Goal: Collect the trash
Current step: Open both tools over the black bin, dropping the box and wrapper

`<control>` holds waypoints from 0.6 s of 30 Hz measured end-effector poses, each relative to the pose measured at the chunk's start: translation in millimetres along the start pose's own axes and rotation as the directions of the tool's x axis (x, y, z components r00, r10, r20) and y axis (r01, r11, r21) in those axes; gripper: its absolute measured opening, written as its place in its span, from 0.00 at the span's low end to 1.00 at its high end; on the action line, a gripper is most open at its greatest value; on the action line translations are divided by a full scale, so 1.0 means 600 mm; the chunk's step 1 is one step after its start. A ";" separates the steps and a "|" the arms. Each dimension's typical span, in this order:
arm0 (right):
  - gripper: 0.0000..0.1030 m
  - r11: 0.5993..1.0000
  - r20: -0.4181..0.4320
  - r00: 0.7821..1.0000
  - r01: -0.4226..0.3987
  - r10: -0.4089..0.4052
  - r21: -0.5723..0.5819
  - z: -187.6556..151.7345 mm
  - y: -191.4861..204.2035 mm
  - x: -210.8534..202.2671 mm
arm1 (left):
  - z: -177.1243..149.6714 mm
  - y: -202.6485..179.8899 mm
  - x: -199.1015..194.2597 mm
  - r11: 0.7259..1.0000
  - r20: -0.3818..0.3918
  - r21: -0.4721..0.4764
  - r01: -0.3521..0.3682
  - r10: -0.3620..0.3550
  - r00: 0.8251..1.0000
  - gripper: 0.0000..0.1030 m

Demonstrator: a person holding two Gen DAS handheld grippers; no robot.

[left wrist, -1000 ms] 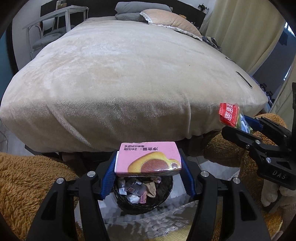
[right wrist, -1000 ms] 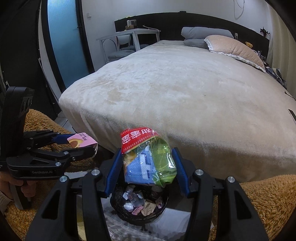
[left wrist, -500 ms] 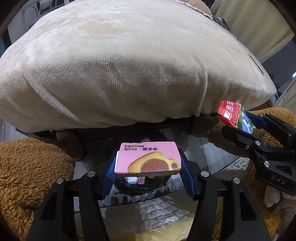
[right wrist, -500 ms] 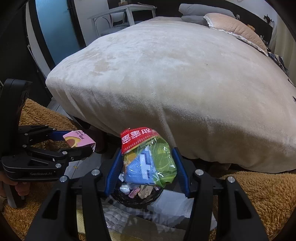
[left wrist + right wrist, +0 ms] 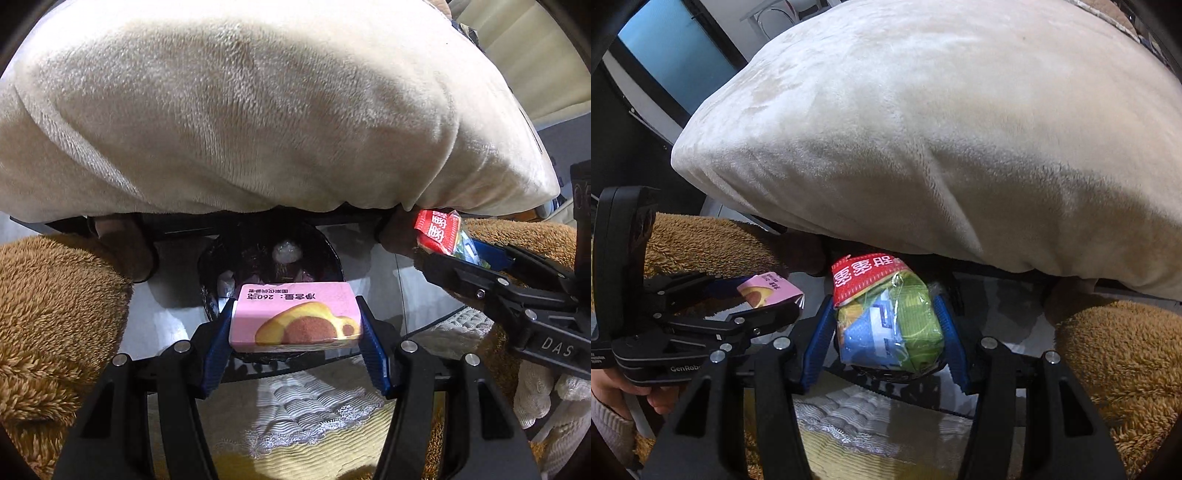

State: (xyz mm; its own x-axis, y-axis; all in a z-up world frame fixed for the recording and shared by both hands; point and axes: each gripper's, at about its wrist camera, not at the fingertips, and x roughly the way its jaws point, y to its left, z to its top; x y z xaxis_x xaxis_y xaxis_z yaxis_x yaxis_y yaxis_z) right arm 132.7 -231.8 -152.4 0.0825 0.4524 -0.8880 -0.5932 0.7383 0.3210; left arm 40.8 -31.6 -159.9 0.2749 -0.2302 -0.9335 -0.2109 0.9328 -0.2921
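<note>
My left gripper (image 5: 295, 325) is shut on a pink snack box (image 5: 295, 317) printed with a brown cake, held crosswise between the blue pads. Right behind and below the box sits a black trash bin (image 5: 325, 258) with wrappers inside. My right gripper (image 5: 884, 325) is shut on a crumpled snack bag (image 5: 890, 317), green and blue with a red top strip; the bin's dark rim (image 5: 882, 373) shows just under it. Each gripper appears in the other's view: the right one (image 5: 476, 266) at the right, the left one (image 5: 768, 299) at the left, both close to the bin.
A bed under a thick beige blanket (image 5: 258, 110) overhangs just beyond the bin. Brown shaggy rugs (image 5: 48, 314) lie left and right (image 5: 1115, 354). The bin stands on a glossy floor (image 5: 166, 317); a ribbed white and yellow cloth (image 5: 303, 424) lies nearest. A gloved hand (image 5: 543, 398) holds the right gripper.
Both grippers have dropped and tipped downward toward the bin, each keeping its item. The bed has risen in both views, and the bin's opening now shows above the pink box rather than under it.
</note>
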 end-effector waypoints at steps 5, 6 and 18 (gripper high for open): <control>0.53 0.998 -0.054 0.998 -0.031 0.035 0.062 0.006 -0.010 0.021 | 0.000 0.004 0.011 1.000 -0.025 -0.005 -0.005 0.005 1.000 0.59; 0.53 0.997 -0.065 0.997 -0.027 0.031 0.071 0.005 -0.012 0.026 | 0.000 0.006 0.012 1.000 -0.028 -0.007 -0.007 0.007 1.000 0.59; 0.56 0.992 -0.101 0.994 -0.026 0.038 0.122 0.020 -0.024 0.047 | -0.001 0.012 0.017 1.000 -0.039 -0.025 -0.015 0.014 0.999 0.81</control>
State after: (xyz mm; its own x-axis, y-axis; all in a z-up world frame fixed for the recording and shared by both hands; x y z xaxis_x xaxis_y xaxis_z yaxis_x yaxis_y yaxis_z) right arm 153.0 -223.3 -178.3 -0.0211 0.4275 -0.9038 -0.4931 0.7820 0.3813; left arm 41.8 -27.5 -171.5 0.2356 -0.2280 -0.9447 -0.2382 0.9289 -0.2836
